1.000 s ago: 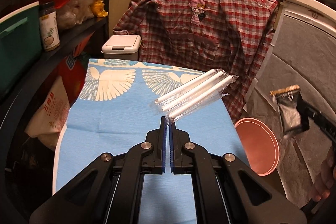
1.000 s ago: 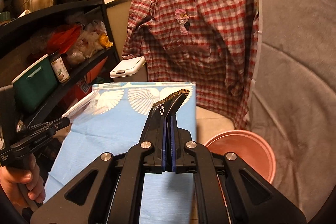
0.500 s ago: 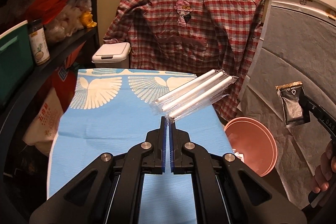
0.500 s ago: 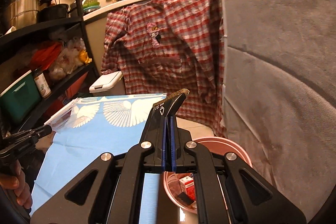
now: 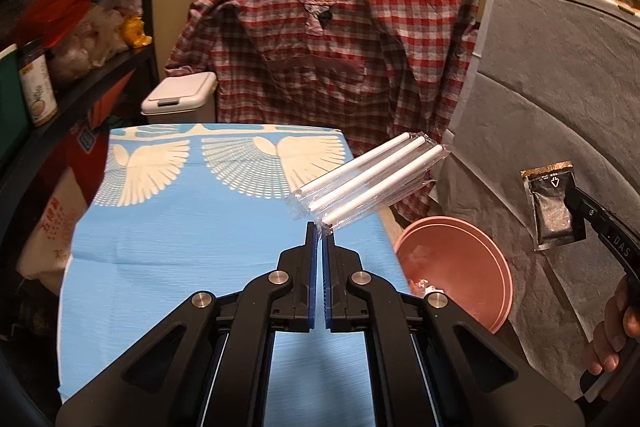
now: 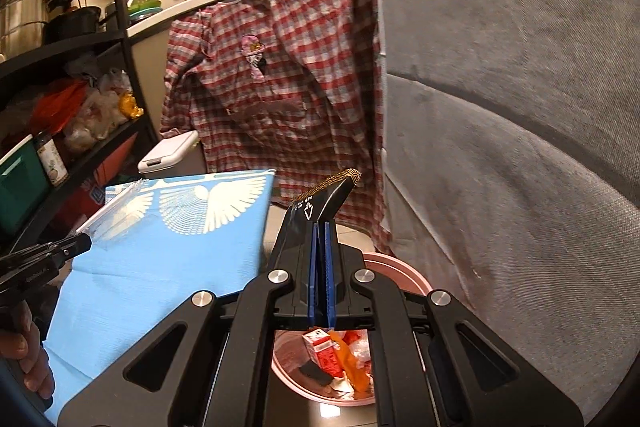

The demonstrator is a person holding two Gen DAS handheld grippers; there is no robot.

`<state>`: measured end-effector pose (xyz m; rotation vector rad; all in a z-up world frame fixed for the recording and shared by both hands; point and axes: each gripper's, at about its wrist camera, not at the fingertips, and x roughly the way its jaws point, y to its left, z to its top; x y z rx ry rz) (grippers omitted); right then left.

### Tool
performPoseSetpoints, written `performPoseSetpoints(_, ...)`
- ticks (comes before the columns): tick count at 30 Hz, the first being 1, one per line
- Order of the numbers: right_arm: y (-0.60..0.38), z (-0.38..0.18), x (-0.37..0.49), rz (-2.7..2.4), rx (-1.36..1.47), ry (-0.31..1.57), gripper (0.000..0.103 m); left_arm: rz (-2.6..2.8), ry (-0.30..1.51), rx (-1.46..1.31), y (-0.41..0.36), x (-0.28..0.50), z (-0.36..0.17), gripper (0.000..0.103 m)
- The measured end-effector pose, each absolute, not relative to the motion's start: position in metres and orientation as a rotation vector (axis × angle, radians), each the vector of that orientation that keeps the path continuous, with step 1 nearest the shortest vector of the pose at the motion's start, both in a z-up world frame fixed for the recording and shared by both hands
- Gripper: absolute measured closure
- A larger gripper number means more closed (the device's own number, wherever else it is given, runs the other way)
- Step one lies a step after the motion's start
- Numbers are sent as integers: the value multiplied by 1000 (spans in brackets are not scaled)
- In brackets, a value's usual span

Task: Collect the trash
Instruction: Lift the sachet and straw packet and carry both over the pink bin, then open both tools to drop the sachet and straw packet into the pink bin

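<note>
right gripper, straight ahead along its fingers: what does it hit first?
Most likely the plaid shirt hanging ahead, past the black sachet that the right gripper holds. The pink bin sits below that line. Depth is unclear.

Right gripper jaws closed on black sachet, gold-trimmed top sticking up past the tips. Directly below, pink bin with red carton, orange scrap and other trash inside. Blue cloth with white wing print to the left. Left gripper at far left edge pinching a clear wrapper. Plaid shirt hangs behind.
</note>
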<state>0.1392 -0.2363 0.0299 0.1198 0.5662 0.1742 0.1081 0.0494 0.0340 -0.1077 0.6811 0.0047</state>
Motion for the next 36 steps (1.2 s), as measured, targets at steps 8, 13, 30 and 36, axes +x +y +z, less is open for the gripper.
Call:
performPoseSetpoints(8, -248, 21, 142, 154, 114, 583, 99, -34, 710, -97, 19, 124, 22, 101)
performPoseSetpoints(13, -253, 16, 146, 140, 103, 593, 99, -56, 730, -92, 2, 133, 14, 101)
performPoseSetpoints(30, -266, 4, 160, 105, 88, 632, 98, -128, 811, -64, -43, 160, -18, 101)
performPoseSetpoints(36, -269, -5, 168, 80, 105, 674, 81, -150, 818, -94, -47, 165, -18, 73)
